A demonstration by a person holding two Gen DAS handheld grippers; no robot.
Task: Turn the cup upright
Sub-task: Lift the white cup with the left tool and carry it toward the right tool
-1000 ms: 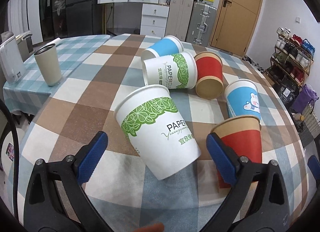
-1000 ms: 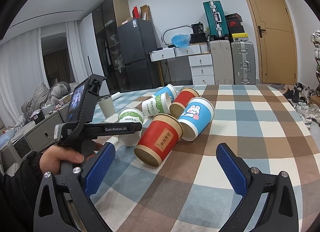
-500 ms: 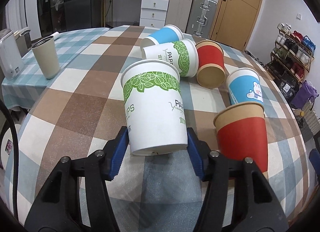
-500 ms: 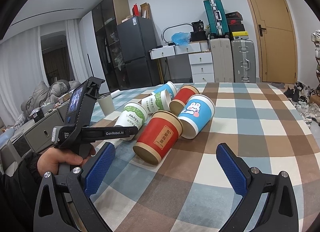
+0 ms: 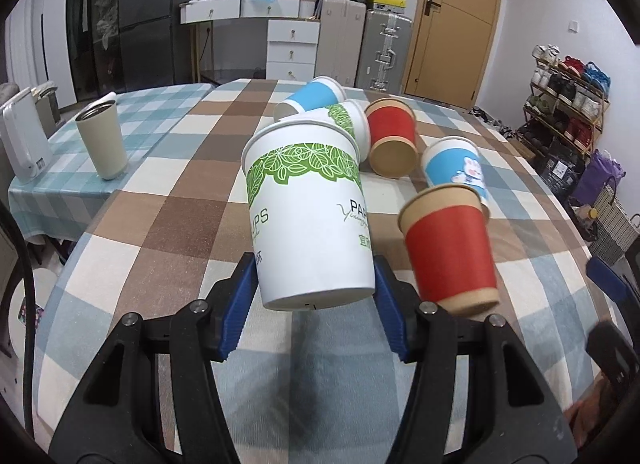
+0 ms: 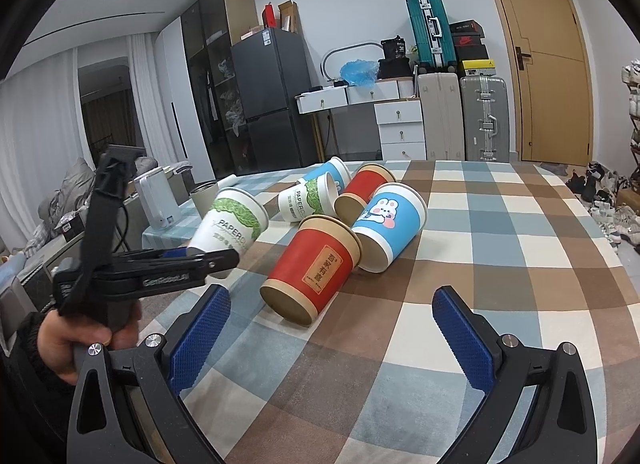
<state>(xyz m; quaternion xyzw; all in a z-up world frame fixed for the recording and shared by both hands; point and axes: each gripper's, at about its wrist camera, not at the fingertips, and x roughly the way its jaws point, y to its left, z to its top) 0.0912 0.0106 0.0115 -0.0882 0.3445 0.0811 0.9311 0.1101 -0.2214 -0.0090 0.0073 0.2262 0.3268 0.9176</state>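
Observation:
My left gripper [image 5: 314, 300] is shut on the base of a white paper cup with a green leaf band [image 5: 308, 215]. It holds the cup lifted off the checked tablecloth and tilted, mouth up and away; the cup also shows in the right wrist view [image 6: 230, 225]. My right gripper [image 6: 332, 334] is open and empty, low over the table in front of a red cup lying on its side [image 6: 314, 268]. The left gripper shows in that view too [image 6: 200, 262].
Several more cups lie on their sides: a red one [image 5: 448, 252], a blue rabbit one [image 6: 390, 225], a second red one [image 5: 392, 137], a white-green one [image 6: 308, 201] and a blue one [image 5: 312, 97]. A beige tumbler [image 5: 102, 143] and a white kettle [image 5: 20, 143] stand far left.
My left gripper closed around the white-green cup's base, then lifted and tipped it from lying on its side towards upright. The right gripper barely moved.

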